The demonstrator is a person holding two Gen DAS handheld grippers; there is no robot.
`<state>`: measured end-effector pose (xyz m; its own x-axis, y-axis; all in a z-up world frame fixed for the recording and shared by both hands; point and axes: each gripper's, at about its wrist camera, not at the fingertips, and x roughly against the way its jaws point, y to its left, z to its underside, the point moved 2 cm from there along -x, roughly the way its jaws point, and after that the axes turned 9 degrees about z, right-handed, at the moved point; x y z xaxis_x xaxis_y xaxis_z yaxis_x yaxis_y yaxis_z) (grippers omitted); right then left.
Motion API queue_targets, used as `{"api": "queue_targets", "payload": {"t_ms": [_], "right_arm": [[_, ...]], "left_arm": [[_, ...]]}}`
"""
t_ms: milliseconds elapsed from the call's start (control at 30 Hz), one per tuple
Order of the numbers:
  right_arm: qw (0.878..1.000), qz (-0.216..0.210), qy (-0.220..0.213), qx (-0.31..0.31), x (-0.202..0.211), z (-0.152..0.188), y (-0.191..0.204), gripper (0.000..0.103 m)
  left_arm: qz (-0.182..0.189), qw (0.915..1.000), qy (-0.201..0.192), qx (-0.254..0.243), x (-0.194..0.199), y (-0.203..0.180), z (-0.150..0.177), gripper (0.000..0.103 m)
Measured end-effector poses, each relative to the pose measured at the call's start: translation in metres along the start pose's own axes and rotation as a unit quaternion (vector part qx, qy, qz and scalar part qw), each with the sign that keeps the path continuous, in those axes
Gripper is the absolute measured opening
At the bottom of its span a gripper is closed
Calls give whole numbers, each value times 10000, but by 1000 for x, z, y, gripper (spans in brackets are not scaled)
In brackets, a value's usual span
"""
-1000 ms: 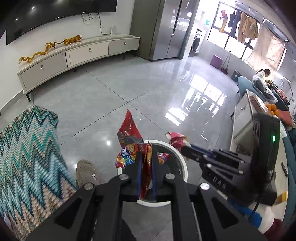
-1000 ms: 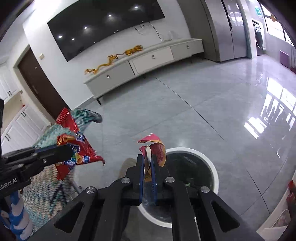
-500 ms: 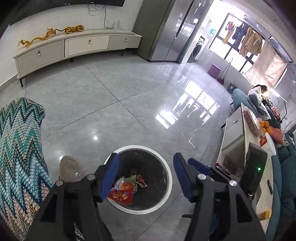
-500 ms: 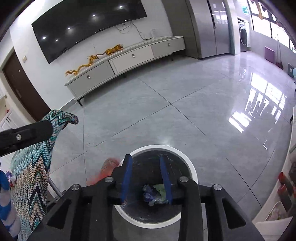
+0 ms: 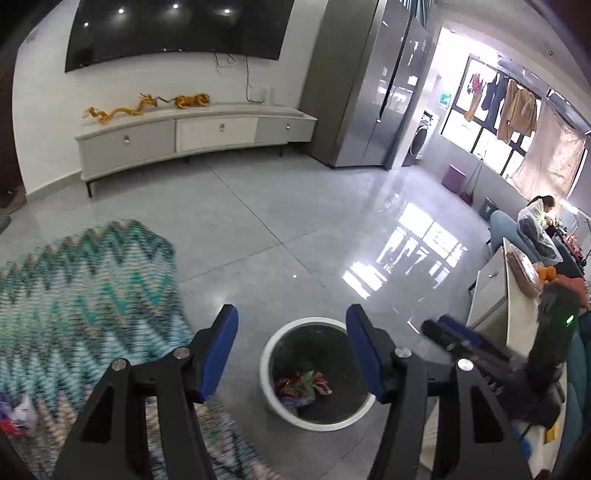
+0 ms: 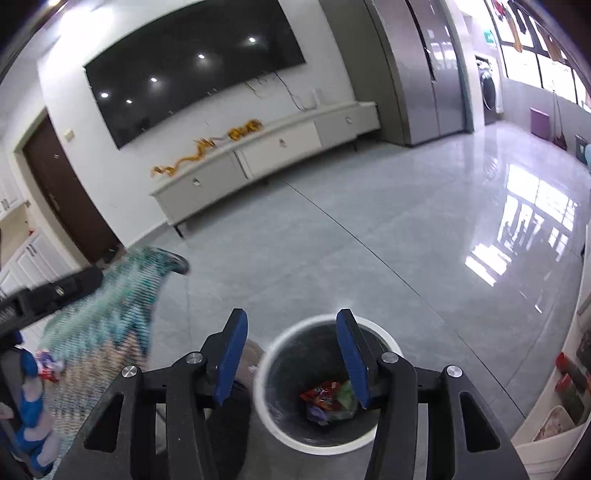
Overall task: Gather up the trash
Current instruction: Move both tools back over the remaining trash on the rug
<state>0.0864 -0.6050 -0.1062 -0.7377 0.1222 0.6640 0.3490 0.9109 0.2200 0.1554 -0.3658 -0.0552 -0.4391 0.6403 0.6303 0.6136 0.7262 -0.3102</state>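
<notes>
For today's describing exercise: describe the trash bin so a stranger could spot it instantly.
Start at the big dark TV on the wall, then come forward across the shiny grey floor. Beside the zigzag teal blanket stands the trash bin: the only round, white-rimmed, dark-lined container, with crumpled colourful wrappers inside.

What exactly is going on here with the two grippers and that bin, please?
A person is collecting trash with a handheld gripper in each hand. Both the left gripper and the right gripper hang over the white bin with nothing between their fingers; the right one's jaws are opening. Crumpled snack wrappers lie at the bottom of the bin.
</notes>
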Motion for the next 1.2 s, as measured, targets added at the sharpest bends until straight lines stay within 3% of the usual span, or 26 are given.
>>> {"api": "queue_targets", "payload": {"t_ms": [367, 633, 833, 1000, 1200], "right_arm": [[9940, -780, -658, 398, 62, -25, 81, 49], [9853, -1248, -901, 739, 88, -30, 138, 56], [9791, -1429, -995, 1047, 103, -26, 177, 70], [9746, -1621, -1018, 1159, 109, -19, 209, 83], [9707, -1802, -867, 1334, 106, -5, 245, 94]], "left_arm": [[-763, 9946, -693, -66, 108, 48, 15, 59], [-1409, 9822, -1216, 256, 188, 101, 36, 59], [-1962, 9657, -1551, 701, 248, 153, 62, 60], [-2610, 9456, -1704, 937, 298, 192, 96, 60], [-2994, 9272, -1781, 1378, 347, 223, 144, 60]]}}
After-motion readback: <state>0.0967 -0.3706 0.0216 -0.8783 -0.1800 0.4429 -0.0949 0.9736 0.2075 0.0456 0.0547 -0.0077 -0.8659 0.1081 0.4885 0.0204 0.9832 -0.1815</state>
